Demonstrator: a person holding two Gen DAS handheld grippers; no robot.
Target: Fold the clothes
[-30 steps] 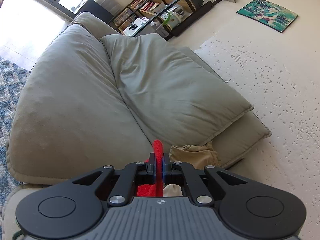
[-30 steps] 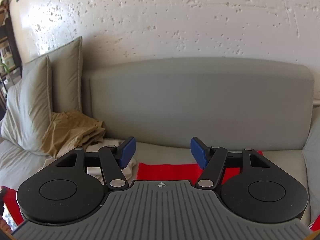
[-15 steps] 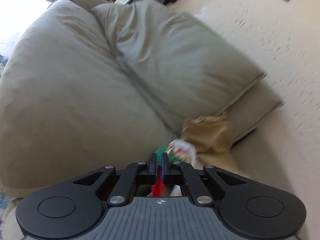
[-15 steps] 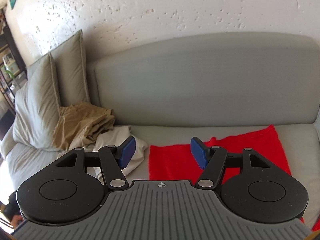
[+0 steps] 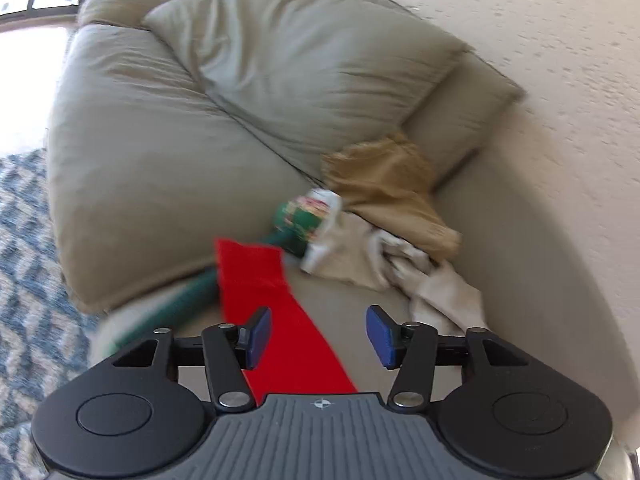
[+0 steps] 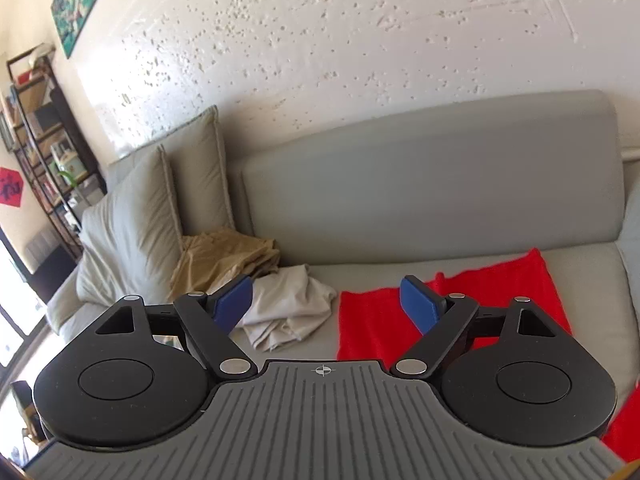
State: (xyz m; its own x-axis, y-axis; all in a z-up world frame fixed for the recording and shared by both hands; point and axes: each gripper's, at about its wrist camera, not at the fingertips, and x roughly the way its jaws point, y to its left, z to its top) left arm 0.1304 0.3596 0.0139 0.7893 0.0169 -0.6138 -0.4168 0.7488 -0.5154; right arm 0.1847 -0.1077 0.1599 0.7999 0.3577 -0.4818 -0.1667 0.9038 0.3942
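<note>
A red garment (image 6: 372, 320) lies spread flat on the grey sofa seat (image 6: 580, 258); a strip of it (image 5: 276, 312) also shows in the left wrist view. My left gripper (image 5: 318, 336) is open and empty just above that strip. My right gripper (image 6: 328, 298) is open and empty above the garment's left part. A crumpled white garment (image 6: 288, 304), a tan garment (image 6: 224, 258) and a green patterned one (image 5: 304, 220) lie heaped at the sofa's left end.
Large grey cushions (image 5: 168, 128) lean at the sofa's left end. The sofa backrest (image 6: 432, 184) and textured wall (image 6: 360, 40) are behind. A blue patterned rug (image 5: 24, 248) covers the floor; a bookshelf (image 6: 44, 140) stands far left.
My left gripper has opened and let go of the red garment, which now lies on the seat. Both cameras have tilted, and the right one has risen.
</note>
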